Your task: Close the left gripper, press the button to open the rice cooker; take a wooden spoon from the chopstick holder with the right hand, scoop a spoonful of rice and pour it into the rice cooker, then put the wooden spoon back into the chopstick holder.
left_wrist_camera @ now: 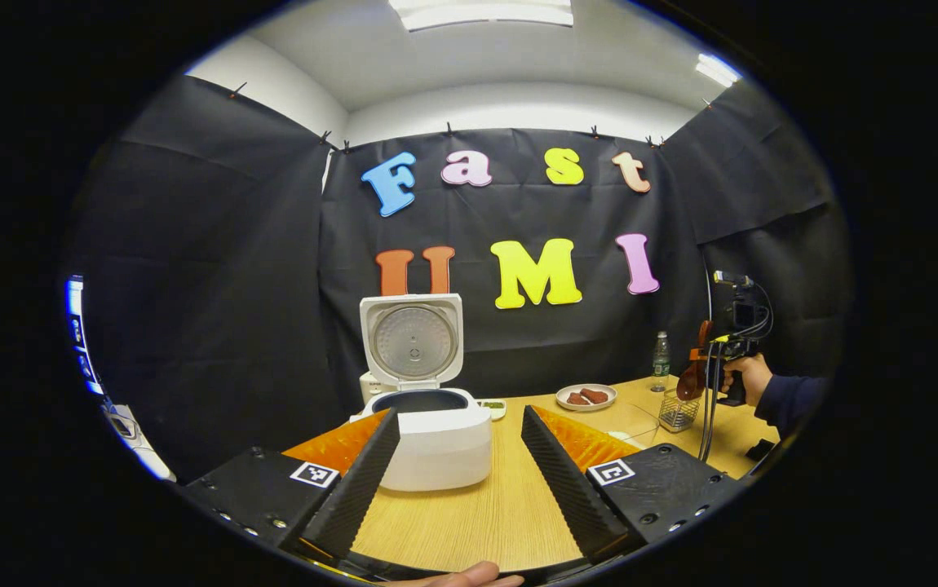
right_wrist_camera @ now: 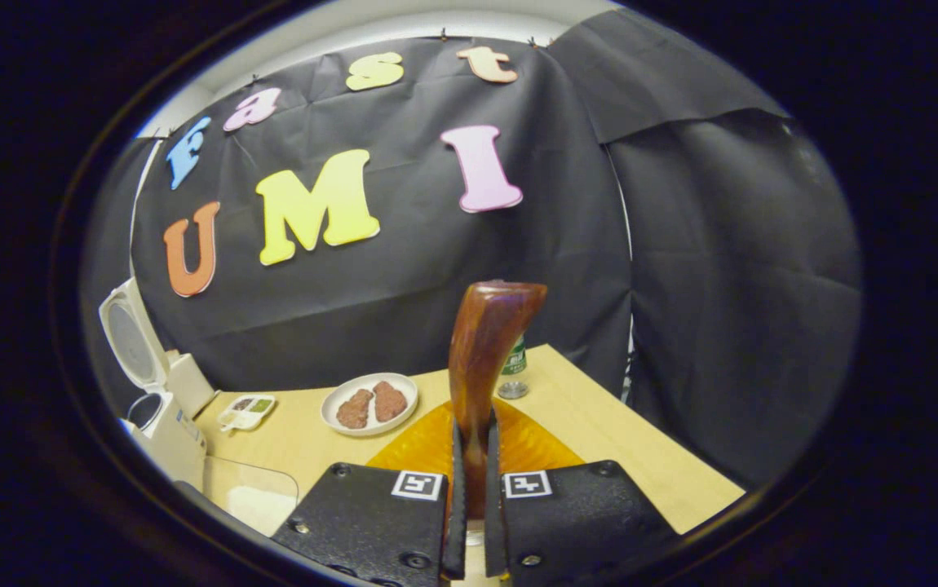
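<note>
- Spoon (right_wrist_camera: 481, 350) pinched between the two fingers of the right gripper (right_wrist_camera: 470, 481): in the right gripper view the fingers are pressed in on its handle, with only a thin gap either side of the wood, and the bowl end stands up in front of the camera
- From the left gripper view, the same right gripper (left_wrist_camera: 701, 371) is held up in a hand (left_wrist_camera: 748, 377) over the wire holder (left_wrist_camera: 678, 412), with the wooden spoon (left_wrist_camera: 691, 377) hanging just above or still partly inside it; I cannot tell which
- Left gripper (left_wrist_camera: 459, 473) is spread wide and holds nothing; its fingers point at the rice cooker (left_wrist_camera: 435, 440) without touching it
- Rice cooker stands on the table (left_wrist_camera: 469, 522) with its lid (left_wrist_camera: 412, 338) swung up, so the button step looks done
- Step in hand, as I judge it: taking the spoon out of the holder
- Next move calls for lifting the spoon clear of the holder's rim, then carrying it to the rice and turning the bowl down to scoop; the clear container (right_wrist_camera: 250, 493) at the lower left of the right gripper view may hold the rice, though I cannot be sure
- Plate (right_wrist_camera: 369, 403) with two brown pieces and a bottle (right_wrist_camera: 513, 371) sit farther back on the table, well apart from the cooker
</note>
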`<state>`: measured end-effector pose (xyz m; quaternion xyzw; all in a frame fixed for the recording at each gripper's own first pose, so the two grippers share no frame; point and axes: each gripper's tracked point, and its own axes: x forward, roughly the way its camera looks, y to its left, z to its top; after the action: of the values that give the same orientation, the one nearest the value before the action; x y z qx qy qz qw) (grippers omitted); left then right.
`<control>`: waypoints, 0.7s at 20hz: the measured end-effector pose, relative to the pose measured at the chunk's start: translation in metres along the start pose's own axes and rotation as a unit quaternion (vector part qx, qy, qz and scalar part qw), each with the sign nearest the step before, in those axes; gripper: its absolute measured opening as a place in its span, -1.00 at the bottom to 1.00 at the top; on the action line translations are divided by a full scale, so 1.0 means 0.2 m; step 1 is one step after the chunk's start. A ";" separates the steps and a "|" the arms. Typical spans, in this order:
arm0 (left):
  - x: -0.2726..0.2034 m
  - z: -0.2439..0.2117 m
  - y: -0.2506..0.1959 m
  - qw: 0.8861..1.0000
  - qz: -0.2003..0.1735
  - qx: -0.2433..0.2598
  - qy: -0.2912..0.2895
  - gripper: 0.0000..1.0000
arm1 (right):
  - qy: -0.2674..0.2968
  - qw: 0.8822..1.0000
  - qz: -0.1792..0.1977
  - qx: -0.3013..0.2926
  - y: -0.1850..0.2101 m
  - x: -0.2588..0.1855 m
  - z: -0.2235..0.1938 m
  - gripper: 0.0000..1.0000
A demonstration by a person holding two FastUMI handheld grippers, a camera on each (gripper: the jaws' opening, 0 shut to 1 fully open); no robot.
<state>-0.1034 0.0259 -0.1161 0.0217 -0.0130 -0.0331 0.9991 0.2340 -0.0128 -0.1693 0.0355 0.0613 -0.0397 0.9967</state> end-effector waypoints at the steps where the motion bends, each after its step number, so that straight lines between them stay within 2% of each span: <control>1: -0.02 0.00 0.01 1.000 0.001 -0.001 -0.001 0.91 | -0.001 1.000 0.000 -0.003 0.03 -0.04 0.01 -0.72; 6: -0.08 0.00 0.07 1.000 0.016 -0.001 -0.006 0.92 | -0.015 0.999 0.051 -0.008 0.32 -0.23 0.09 -0.72; 12: -0.11 -0.02 0.20 0.999 0.040 -0.014 -0.002 0.92 | -0.034 0.991 0.107 -0.070 0.75 -0.42 0.00 -0.72; 14: -0.11 -0.04 0.23 0.999 0.045 -0.020 0.002 0.92 | -0.044 0.989 0.104 -0.096 0.85 -0.45 -0.05 -0.72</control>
<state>-0.1227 0.0733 -0.1233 0.0011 -0.0108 0.0121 0.9999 0.1584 0.1638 -0.1562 -0.0562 0.0171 0.0689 0.9959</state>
